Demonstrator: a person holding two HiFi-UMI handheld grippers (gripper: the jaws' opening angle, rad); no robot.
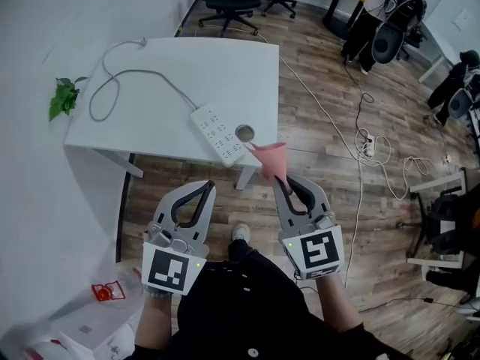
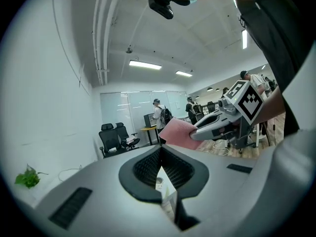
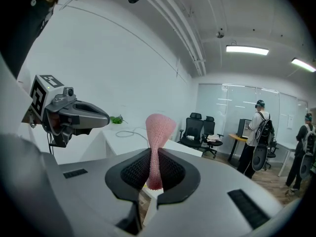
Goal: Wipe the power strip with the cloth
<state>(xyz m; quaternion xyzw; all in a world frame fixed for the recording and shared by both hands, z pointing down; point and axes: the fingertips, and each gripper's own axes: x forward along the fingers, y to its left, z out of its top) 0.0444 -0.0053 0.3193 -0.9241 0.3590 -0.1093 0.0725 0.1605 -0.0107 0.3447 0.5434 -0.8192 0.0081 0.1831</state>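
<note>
Closest to the person, the right hand-held gripper [image 1: 280, 183] pinches the pink cloth [image 1: 271, 158] by a narrow bunch, and the rest fans out ahead of the jaws. A hard drag could likely pull it free. The left hand-held gripper [image 1: 208, 186] is pressed together on nothing, so nothing braces the power strip [image 1: 219, 133]. It lies loose at the near edge of the white surface [image 1: 225, 66], beside a round grommet hole [image 1: 244, 133]; a sideways wipe might slide it off, tugging its cable [image 1: 112, 81]. Both grippers sit side by side before the torso, jaws aimed forward toward the strip but short of it.
</note>
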